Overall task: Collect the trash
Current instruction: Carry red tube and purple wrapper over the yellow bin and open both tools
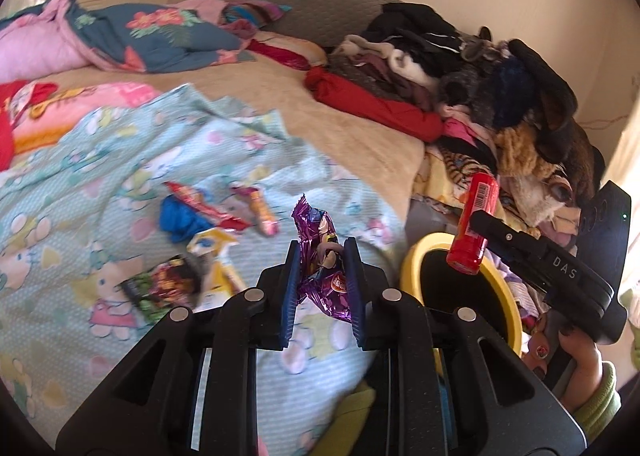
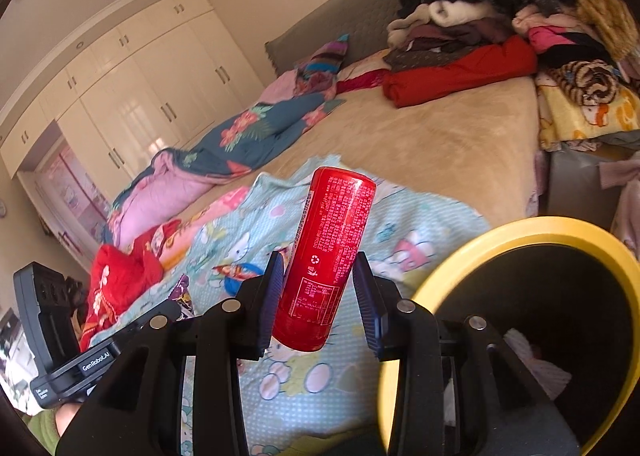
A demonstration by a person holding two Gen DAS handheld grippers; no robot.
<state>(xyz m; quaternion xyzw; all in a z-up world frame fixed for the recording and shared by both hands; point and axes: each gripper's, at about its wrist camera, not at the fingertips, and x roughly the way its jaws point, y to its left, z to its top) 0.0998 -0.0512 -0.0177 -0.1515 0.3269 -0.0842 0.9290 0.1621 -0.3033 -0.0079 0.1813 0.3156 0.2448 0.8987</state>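
Note:
My left gripper point(image 1: 322, 252) is shut on a crumpled purple wrapper point(image 1: 320, 256) and holds it above the pale blue cartoon blanket point(image 1: 100, 191). My right gripper point(image 2: 318, 268) is shut on a red cylindrical can point(image 2: 330, 252); the can also shows in the left wrist view point(image 1: 474, 228), hanging over the rim of the yellow-rimmed black bin point(image 1: 500, 292). The bin sits beside the bed, at the lower right of the right wrist view point(image 2: 524, 228). Several wrappers lie on the blanket: a red one point(image 1: 208, 207), a pink-orange one point(image 1: 260, 211), a yellow-white one point(image 1: 216, 252) and a dark one point(image 1: 160, 288).
A blue cloth point(image 1: 180, 219) lies among the wrappers. A heap of clothes point(image 1: 460, 67) with a red garment point(image 1: 372, 103) fills the bed's far right. A floral quilt point(image 1: 160, 35) lies at the head. White wardrobes point(image 2: 132, 95) line the far wall.

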